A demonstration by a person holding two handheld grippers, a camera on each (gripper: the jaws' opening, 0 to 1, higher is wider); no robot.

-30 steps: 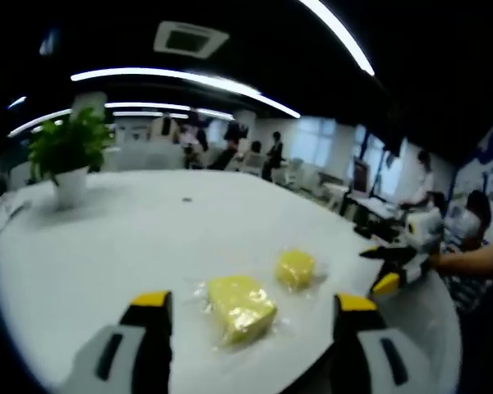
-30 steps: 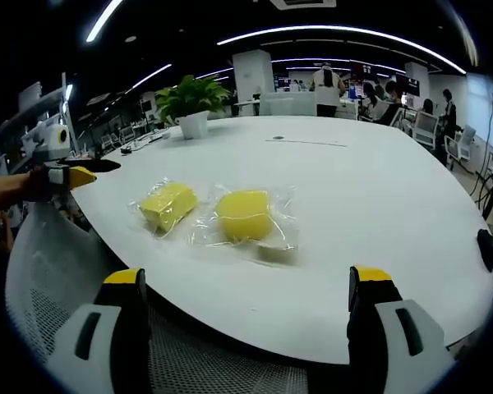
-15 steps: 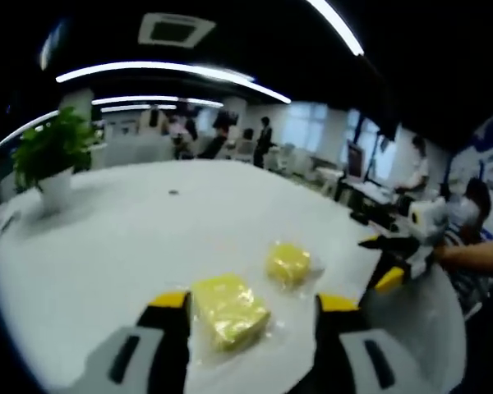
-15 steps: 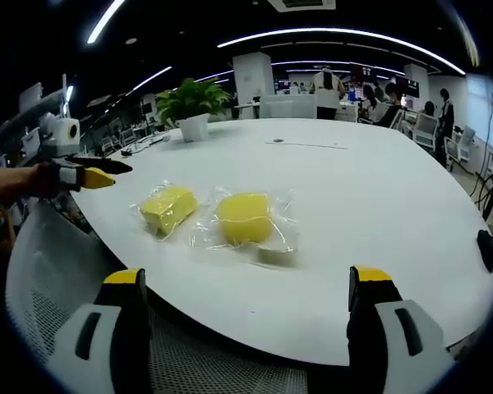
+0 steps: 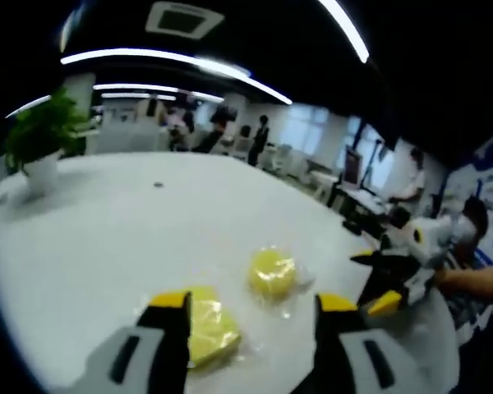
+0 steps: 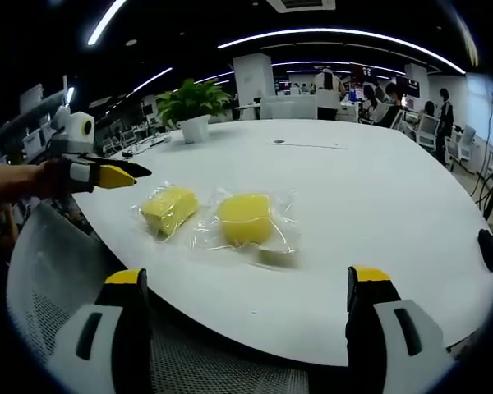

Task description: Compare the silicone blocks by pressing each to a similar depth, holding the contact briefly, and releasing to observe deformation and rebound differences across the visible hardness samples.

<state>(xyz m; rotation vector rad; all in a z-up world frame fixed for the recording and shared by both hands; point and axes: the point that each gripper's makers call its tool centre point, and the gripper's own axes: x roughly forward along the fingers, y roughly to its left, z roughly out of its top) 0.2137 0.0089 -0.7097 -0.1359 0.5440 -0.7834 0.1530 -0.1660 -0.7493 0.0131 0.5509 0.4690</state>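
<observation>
So far no press looks made: my left gripper (image 5: 251, 316), jaws spread, hovers near the nearer bagged yellow silicone block (image 5: 207, 332); the farther yellow block (image 5: 271, 271) lies beyond on the white table (image 5: 107, 222). My right gripper (image 6: 246, 304), spread wide, waits off the table's edge. 2 blocks remain.

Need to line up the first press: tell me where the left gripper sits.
In the right gripper view the left gripper hovers at the table's left edge, just left of the nearer wrapped yellow block, apart from it.
</observation>
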